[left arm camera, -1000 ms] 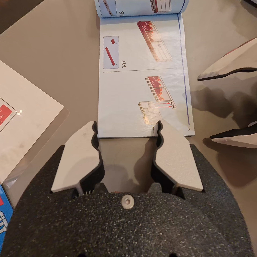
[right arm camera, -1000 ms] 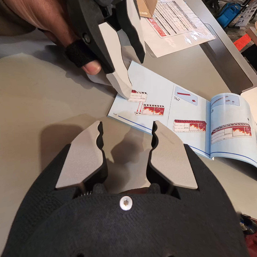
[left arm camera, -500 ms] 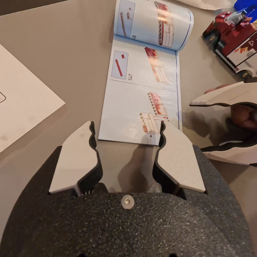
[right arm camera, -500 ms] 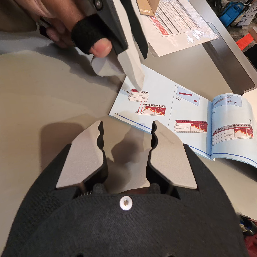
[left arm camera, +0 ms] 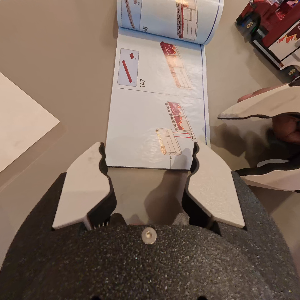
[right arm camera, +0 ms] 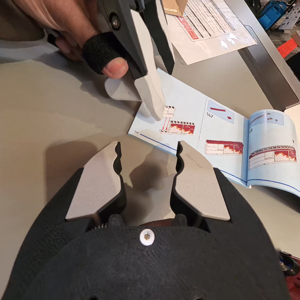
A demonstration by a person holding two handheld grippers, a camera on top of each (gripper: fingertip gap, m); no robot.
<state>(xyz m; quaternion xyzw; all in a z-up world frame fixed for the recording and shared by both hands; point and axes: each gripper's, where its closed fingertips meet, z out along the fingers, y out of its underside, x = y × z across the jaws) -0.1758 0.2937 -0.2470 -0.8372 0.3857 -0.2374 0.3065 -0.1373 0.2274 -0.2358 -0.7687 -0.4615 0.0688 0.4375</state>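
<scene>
Your left gripper (left arm camera: 148,155) hangs over the near edge of the open instruction booklet (left arm camera: 146,113), fingers released wide and grasping nothing; the booklet's near end shows between them. In the right wrist view one left fingertip (right arm camera: 155,112) sits low over the booklet's corner region, beside the printed brick diagram (contact w/ the page cannot be told). Your hand (right arm camera: 68,24) grips that tool, w/ a black strap round one digit.

Your right gripper (right arm camera: 148,155) is just beside the booklet's long edge, fingers apart and bare, bare surface (right arm camera: 48,113) beneath them. Its right fingertip (right arm camera: 183,149) overlaps the page margin in view; touching or not, cannot tell.

The booklet lies flat on the tan surface, its far pages curled up in an arch (left arm camera: 186,17). Nearby: a red-and-white brick-built vehicle (left arm camera: 279,34) at the far right, a white sheet (left arm camera: 21,121) to the left, a laminated printed sheet (right arm camera: 215,27) and a cardboard box (right arm camera: 175,6) beyond the booklet.
</scene>
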